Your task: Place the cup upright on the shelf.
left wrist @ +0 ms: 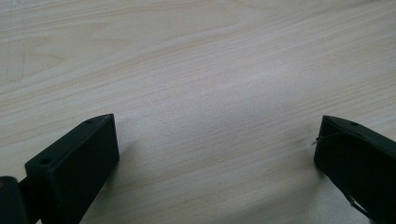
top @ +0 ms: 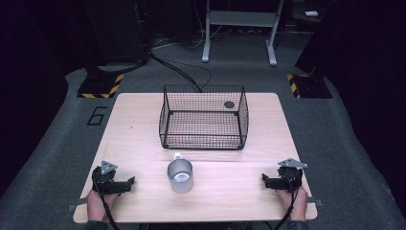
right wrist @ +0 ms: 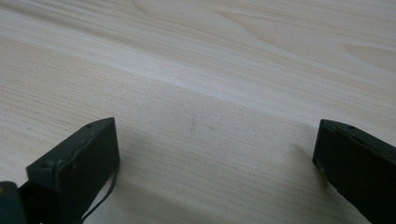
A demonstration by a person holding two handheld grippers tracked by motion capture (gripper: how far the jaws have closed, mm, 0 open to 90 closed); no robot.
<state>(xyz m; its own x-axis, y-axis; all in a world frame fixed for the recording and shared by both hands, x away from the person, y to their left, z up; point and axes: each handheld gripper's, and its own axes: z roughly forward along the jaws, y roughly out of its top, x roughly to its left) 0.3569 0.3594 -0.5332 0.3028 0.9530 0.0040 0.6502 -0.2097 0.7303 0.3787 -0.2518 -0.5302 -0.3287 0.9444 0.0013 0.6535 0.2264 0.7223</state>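
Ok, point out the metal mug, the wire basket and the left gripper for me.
Metal mug (top: 180, 176): high view, on its inner bottom.
Wire basket (top: 203, 141): high view, on its near wall.
Left gripper (top: 128, 181): high view, between its open jaw tips.

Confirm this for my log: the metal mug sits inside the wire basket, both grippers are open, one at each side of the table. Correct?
Not quite. In the high view the metal mug stands on the table, in front of the wire basket, not inside it. The left gripper and right gripper are open, one at each side.
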